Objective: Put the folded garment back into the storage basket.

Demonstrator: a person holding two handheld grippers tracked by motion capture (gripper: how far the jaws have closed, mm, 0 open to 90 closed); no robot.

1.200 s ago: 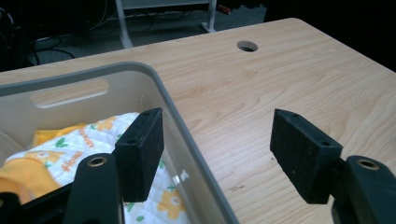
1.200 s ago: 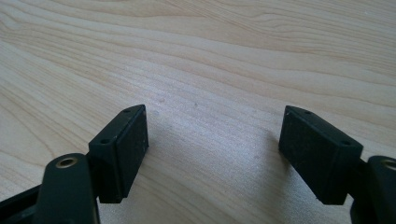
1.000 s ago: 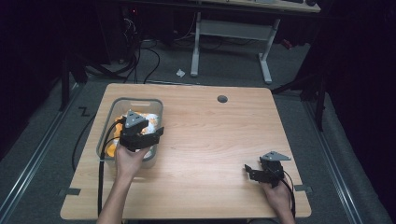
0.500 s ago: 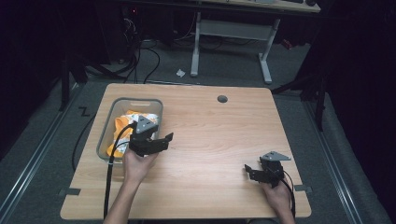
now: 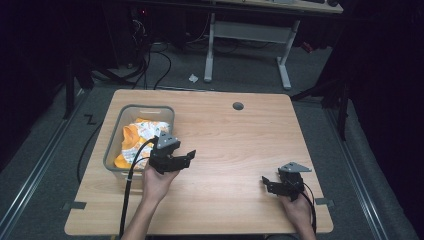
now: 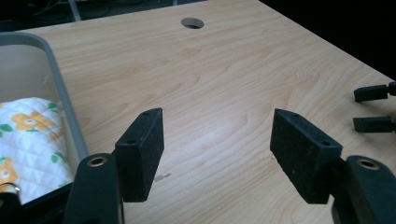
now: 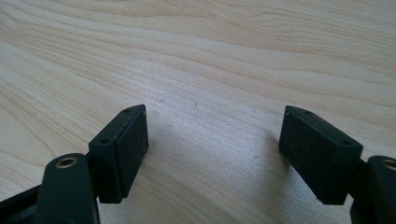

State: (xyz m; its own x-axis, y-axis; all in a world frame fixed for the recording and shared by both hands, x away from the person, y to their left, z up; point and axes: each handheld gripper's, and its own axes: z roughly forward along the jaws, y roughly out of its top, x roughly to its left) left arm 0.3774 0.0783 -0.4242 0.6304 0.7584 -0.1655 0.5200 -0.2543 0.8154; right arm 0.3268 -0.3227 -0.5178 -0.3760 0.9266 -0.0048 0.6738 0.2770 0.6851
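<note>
A light wooden table (image 5: pixel 225 145) carries everything, with a round cable hole (image 5: pixel 238 106) near its far edge. On its left part stands a clear grey-rimmed plastic bin (image 5: pixel 115 145), and inside it lies a crumpled quilted cloth (image 5: pixel 136 137), white and orange with an orange flower print; in the left gripper view the same cloth (image 6: pixel 32 140) shows behind the bin's grey rim (image 6: pixel 65 107). The left gripper (image 5: pixel 187 156) hangs just beside the bin's right wall, over bare wood, held in the person's left hand (image 5: pixel 157 182) with its cable trailing down toward the near edge. Its jaws stand spread wide with nothing between them, only tabletop, and they point across the table toward the right gripper. The right gripper (image 5: pixel 265 181) sits well apart near the table's near right corner, low over the wood in the right hand (image 5: pixel 295 207); its jaws too are spread and pinch nothing.
</note>
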